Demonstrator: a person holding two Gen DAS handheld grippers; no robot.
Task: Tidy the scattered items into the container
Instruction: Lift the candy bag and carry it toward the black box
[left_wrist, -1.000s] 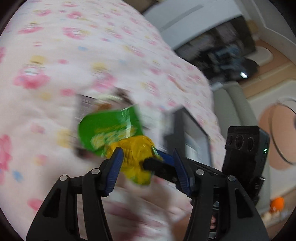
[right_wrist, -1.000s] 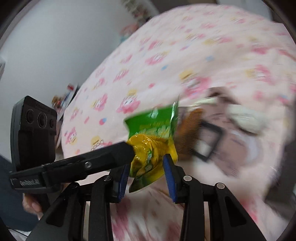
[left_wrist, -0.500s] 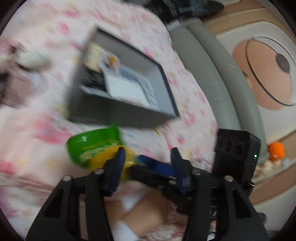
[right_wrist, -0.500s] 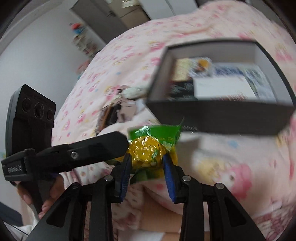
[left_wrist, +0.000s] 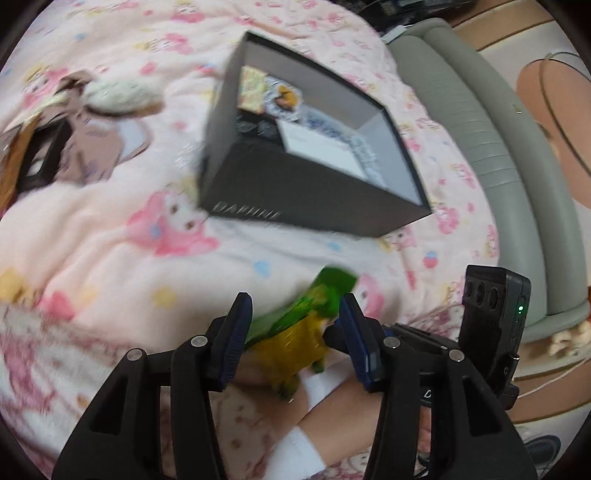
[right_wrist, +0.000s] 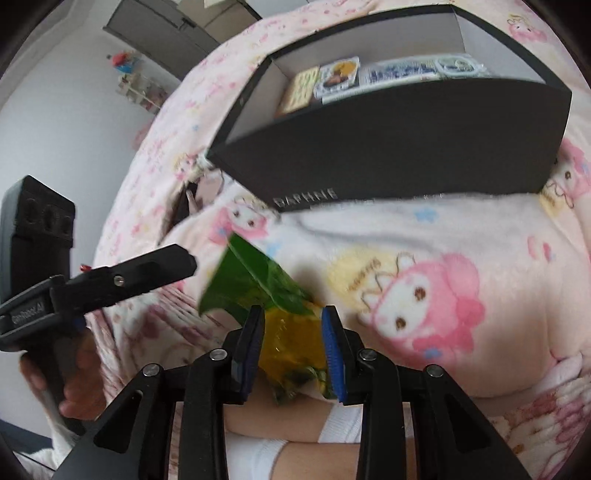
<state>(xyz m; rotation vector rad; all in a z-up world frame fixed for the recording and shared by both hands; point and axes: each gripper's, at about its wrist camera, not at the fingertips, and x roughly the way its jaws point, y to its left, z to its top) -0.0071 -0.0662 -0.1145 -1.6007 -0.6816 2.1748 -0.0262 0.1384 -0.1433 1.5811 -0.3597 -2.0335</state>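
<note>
Black box (left_wrist: 295, 199) open on the pink blanket (left_wrist: 110, 258), cards and packets flat inside. Nearer, green-yellow snack bag (right_wrist: 291, 332) clamped in right gripper (right_wrist: 293, 321), jaws lately reopening slightly; left gripper (left_wrist: 295, 314) straddling the bag, grip unclear.

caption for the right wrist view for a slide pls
Right gripper clamps a green-and-yellow snack packet just short of the open black box on the pink blanket.

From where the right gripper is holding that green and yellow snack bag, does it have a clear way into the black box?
Probably yes. The right gripper is shut on the snack bag, the black box stands open-topped just beyond, and only bare blanket lies between. It must clear the near wall.
</note>
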